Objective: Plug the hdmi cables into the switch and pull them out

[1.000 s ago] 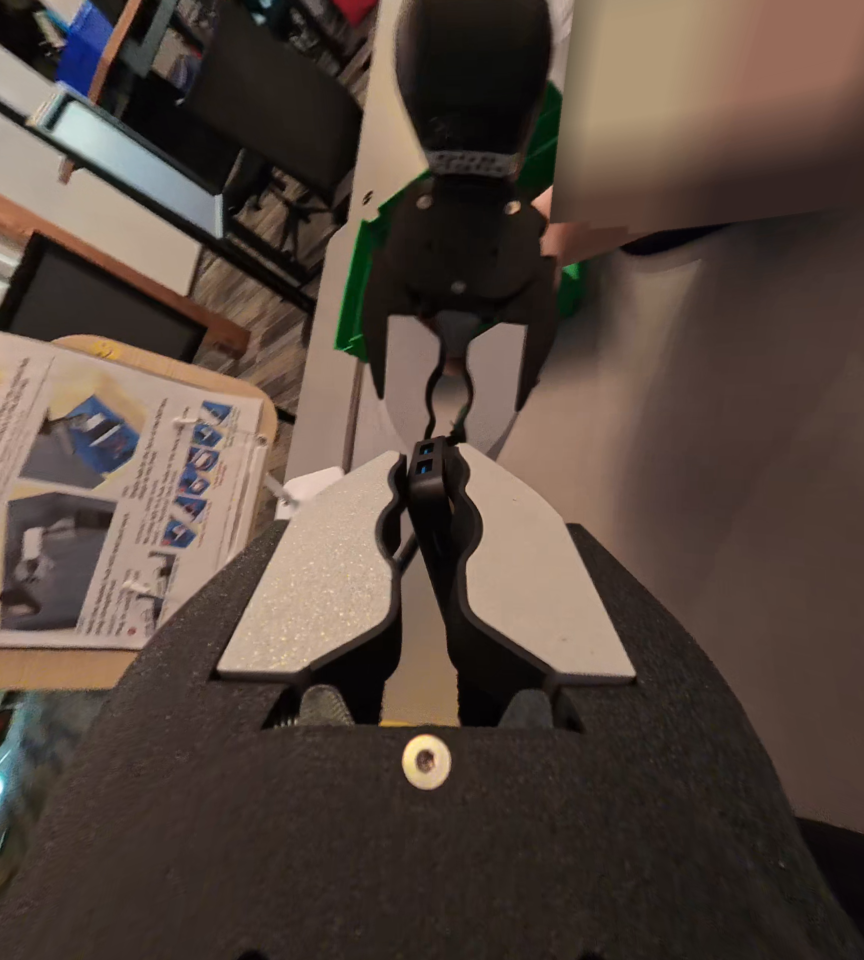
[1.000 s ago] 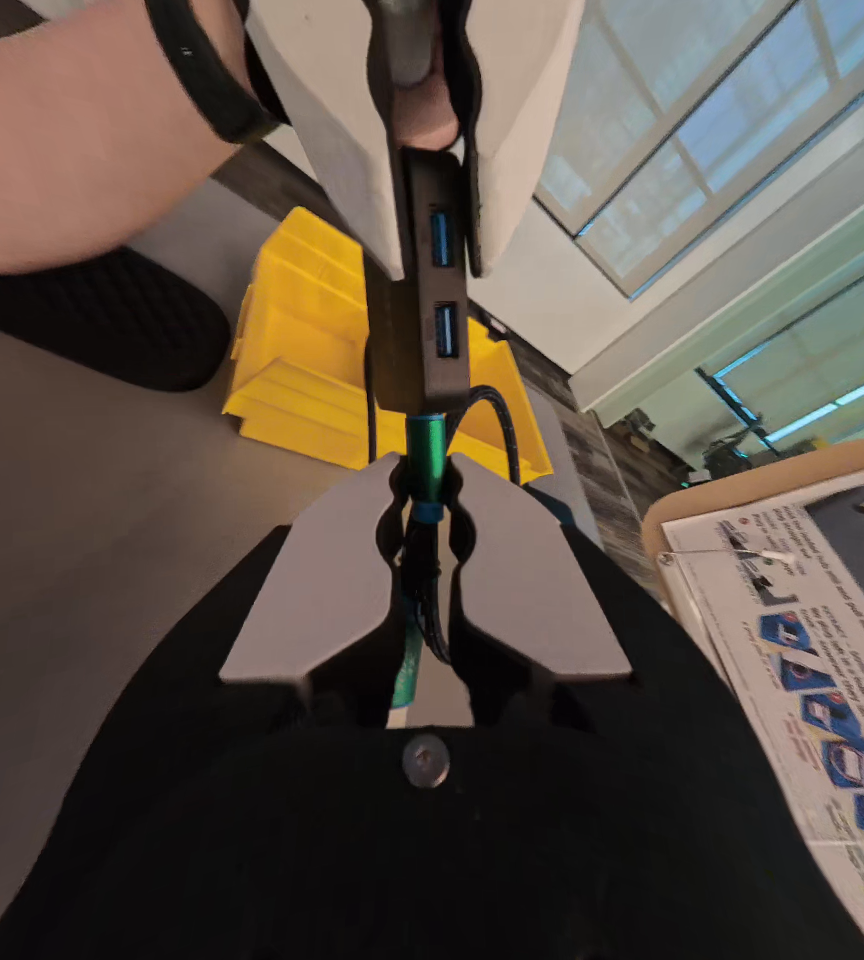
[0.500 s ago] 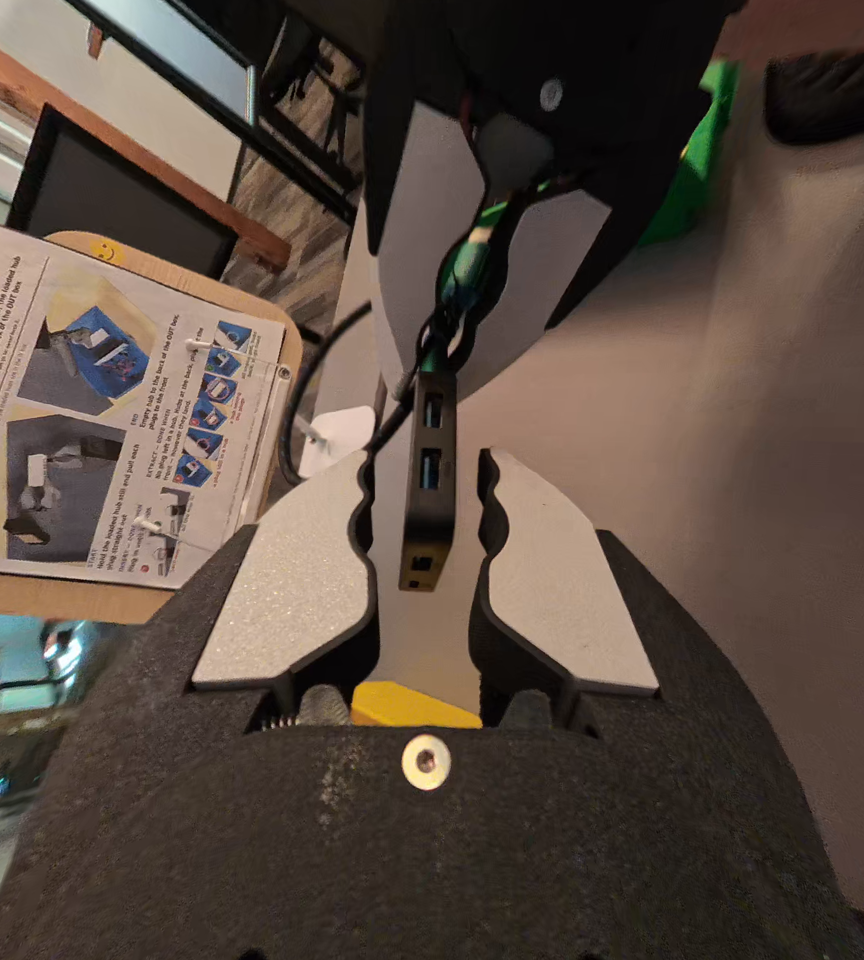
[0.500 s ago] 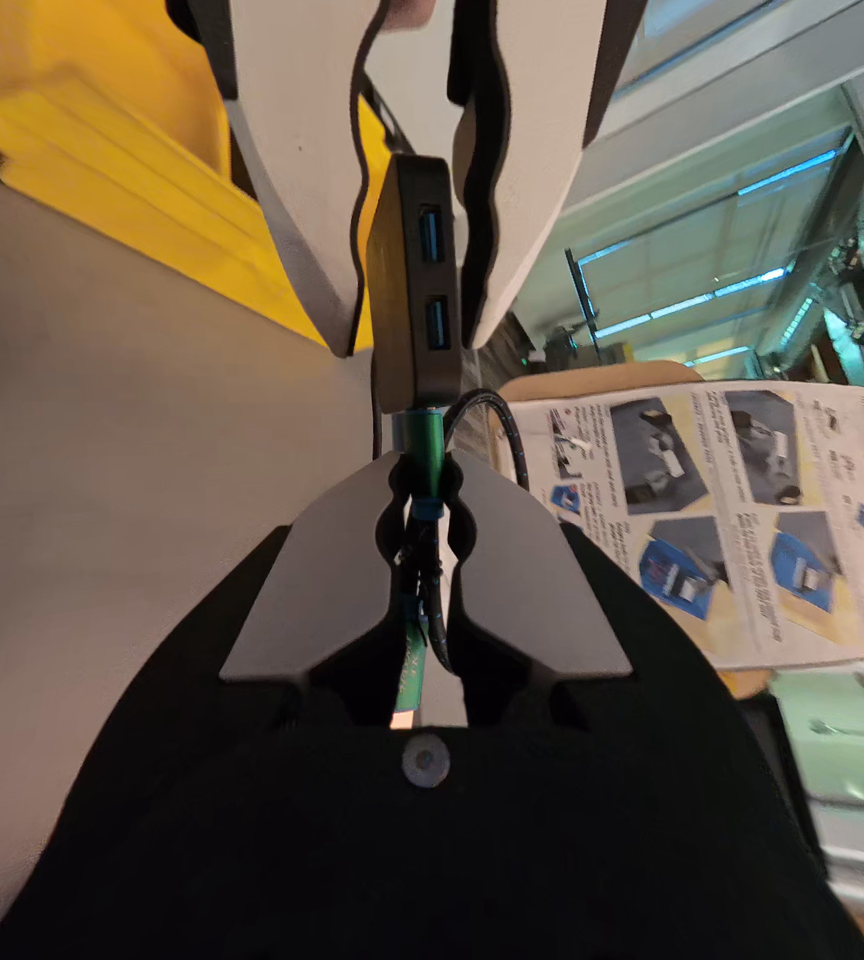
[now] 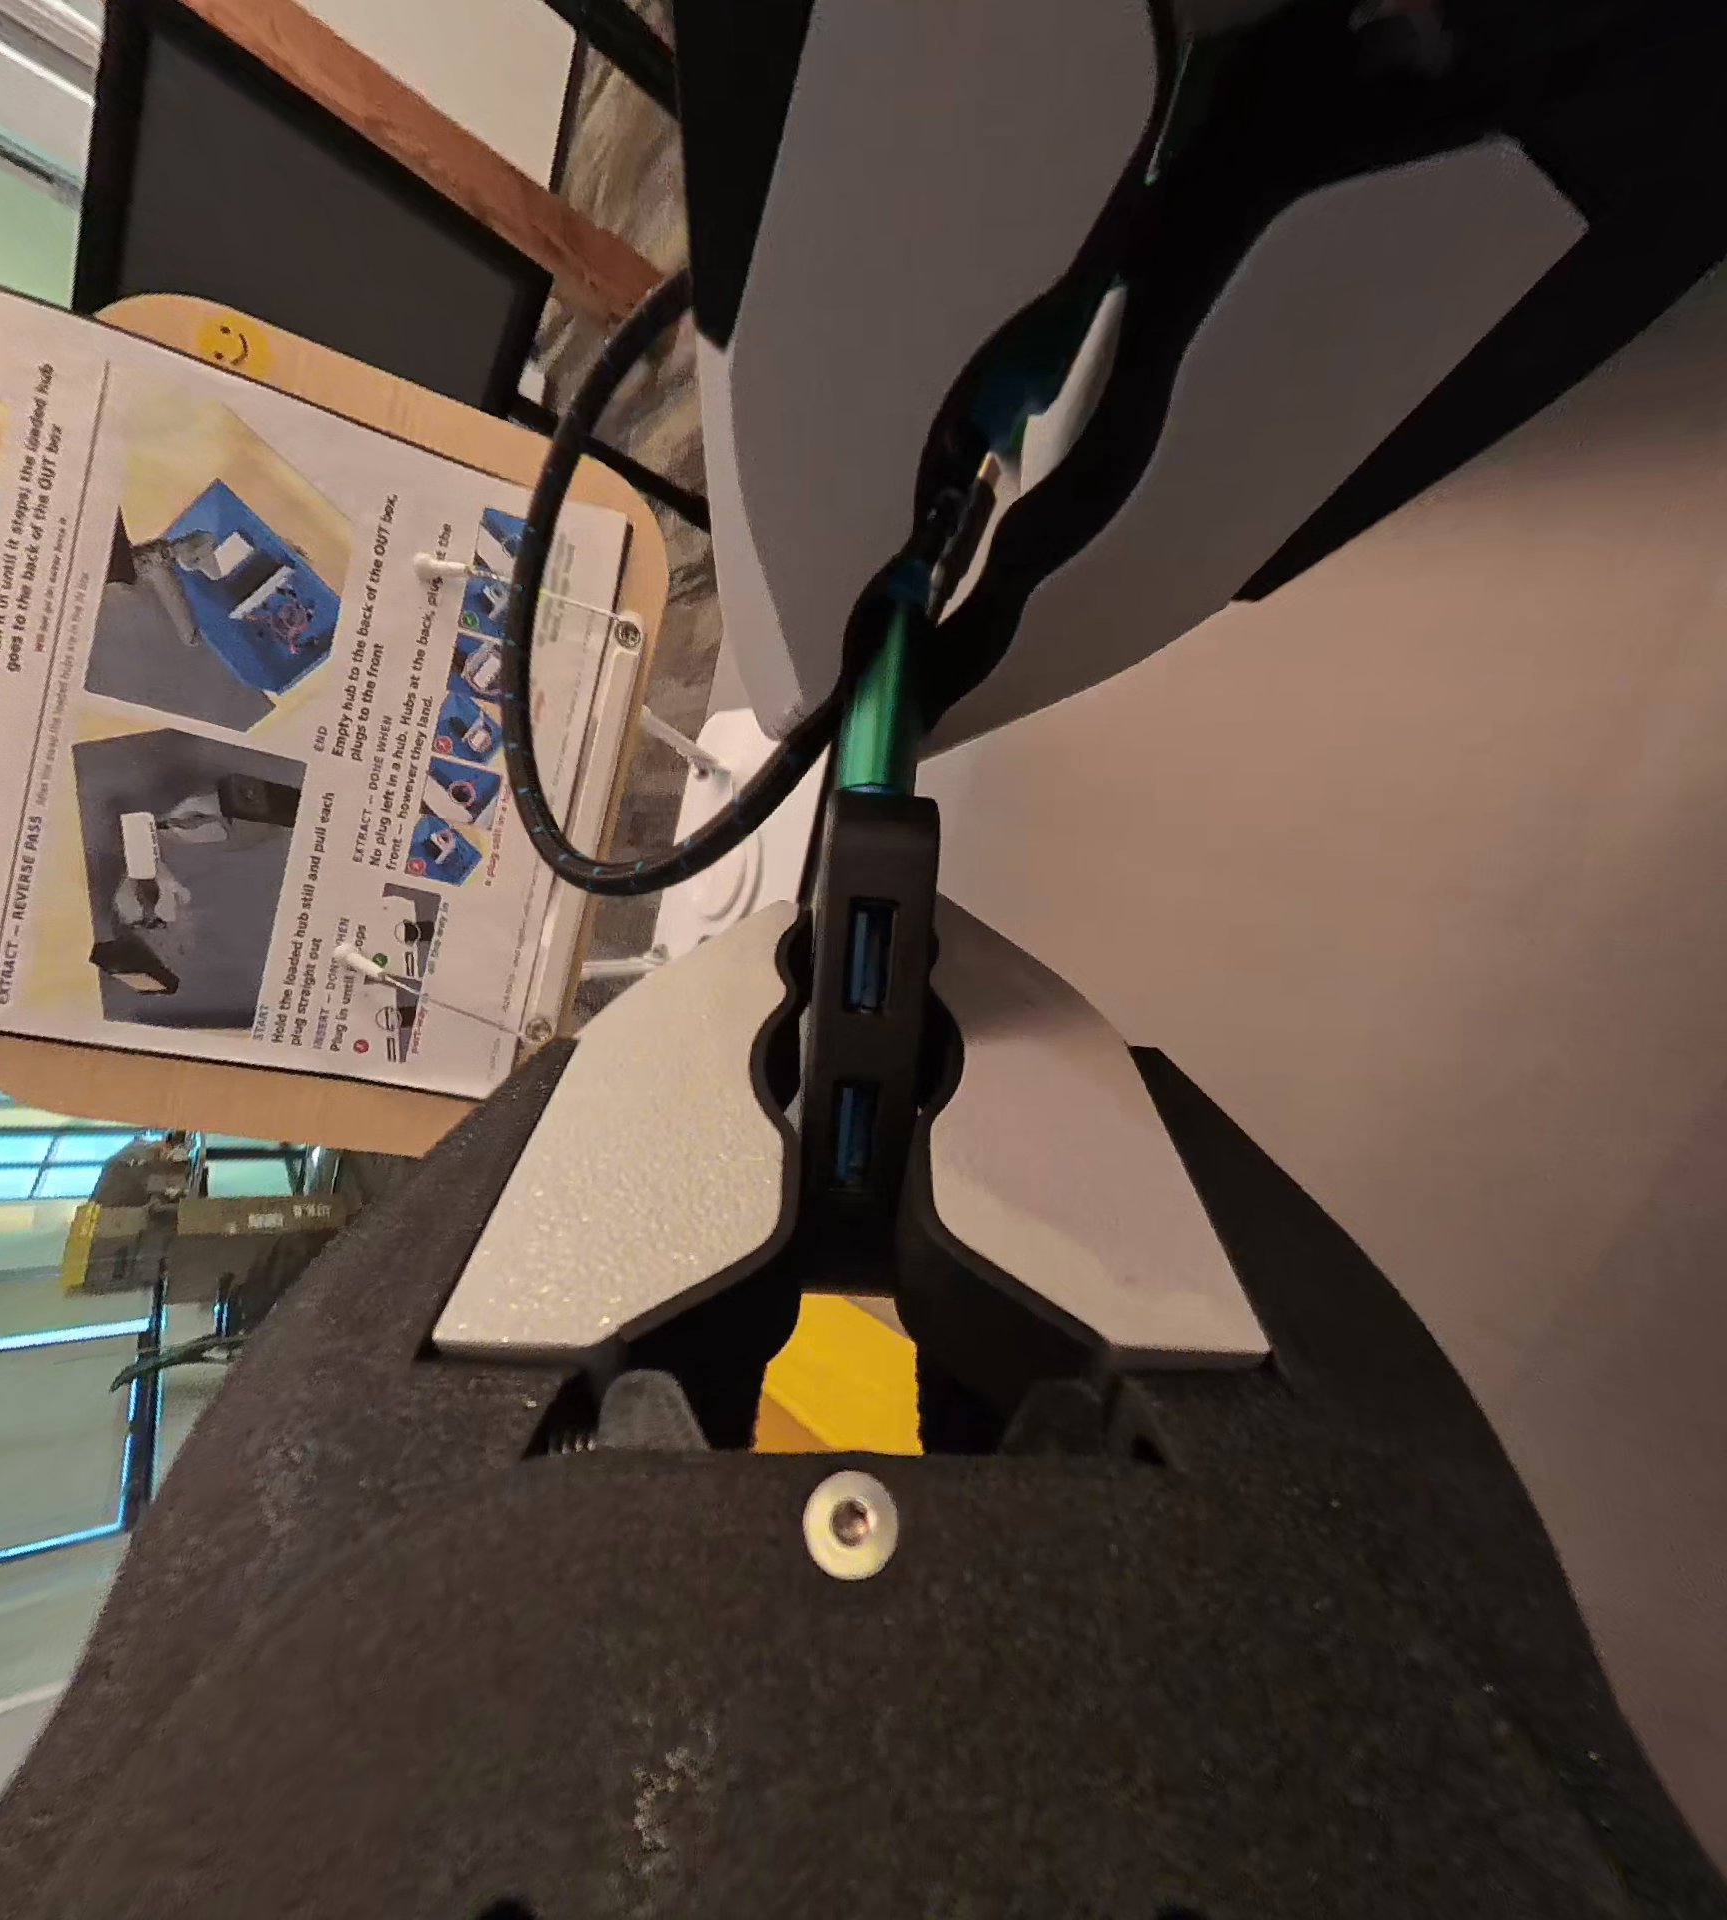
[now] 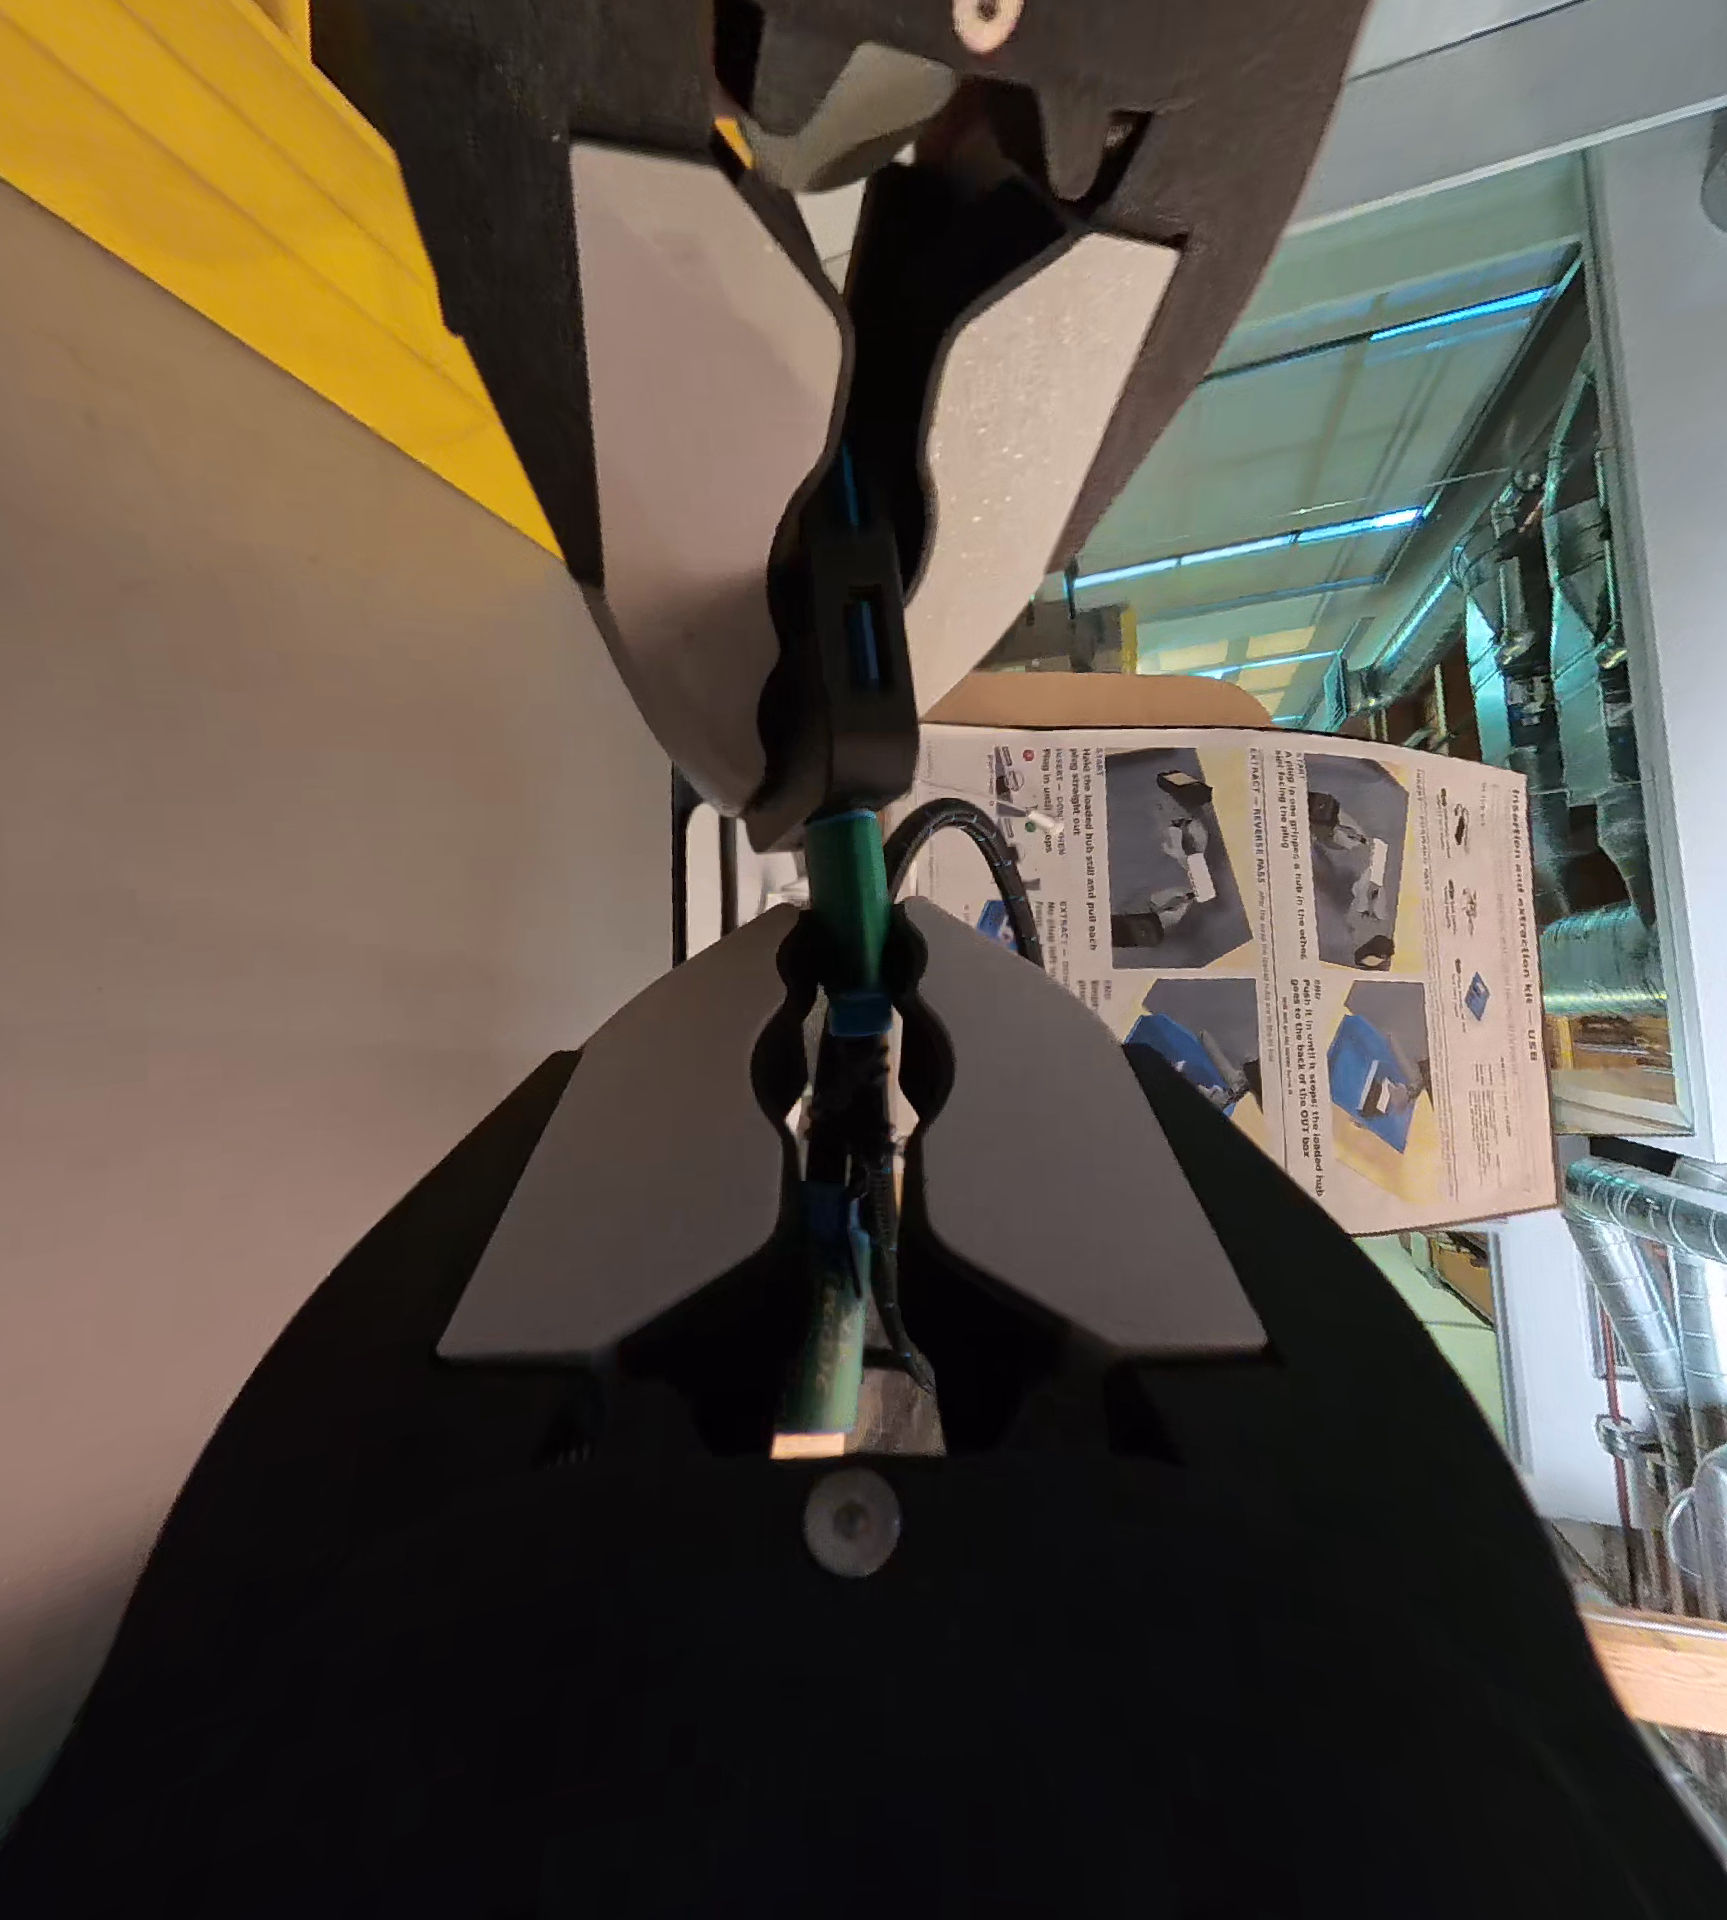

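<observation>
Switch [image 5: 869, 1039] over grey table [image 5: 1461, 935], windowed workshop.

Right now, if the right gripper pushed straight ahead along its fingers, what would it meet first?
The right gripper, shut on the green plug, would first drive into the black switch, then the left gripper clamping it; depth between them is unclear.

The left tool [image 5: 864, 935] and right tool [image 6: 846, 940] face each other tip-to-tip, both clamped narrow.

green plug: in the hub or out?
In. The green plug meets the black hub's end with no gap; left gripper clamps the hub, right gripper the plug.
</observation>
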A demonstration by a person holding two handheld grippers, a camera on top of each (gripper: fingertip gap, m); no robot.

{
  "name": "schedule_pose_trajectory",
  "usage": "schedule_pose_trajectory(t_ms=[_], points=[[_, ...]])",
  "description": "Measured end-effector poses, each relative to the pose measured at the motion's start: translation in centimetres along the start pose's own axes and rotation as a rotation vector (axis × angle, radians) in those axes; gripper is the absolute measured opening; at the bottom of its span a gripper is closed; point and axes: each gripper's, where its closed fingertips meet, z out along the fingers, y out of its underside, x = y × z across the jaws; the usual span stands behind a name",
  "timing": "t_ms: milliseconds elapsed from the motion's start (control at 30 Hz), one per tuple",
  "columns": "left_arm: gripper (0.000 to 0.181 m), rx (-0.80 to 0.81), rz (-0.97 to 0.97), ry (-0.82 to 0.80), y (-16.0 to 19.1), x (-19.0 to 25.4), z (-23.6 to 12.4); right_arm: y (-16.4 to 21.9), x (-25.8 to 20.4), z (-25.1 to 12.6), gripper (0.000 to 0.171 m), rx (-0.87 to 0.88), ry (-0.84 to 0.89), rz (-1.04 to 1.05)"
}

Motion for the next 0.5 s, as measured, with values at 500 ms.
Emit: schedule_pose_trajectory(t_ms=[500], points=[[0.019,0.096,0.016,-0.014,-1.6,0.2,-0.2,-0.6,-0.3,-2.5,0.013,0.186,-0.254,0.269]])
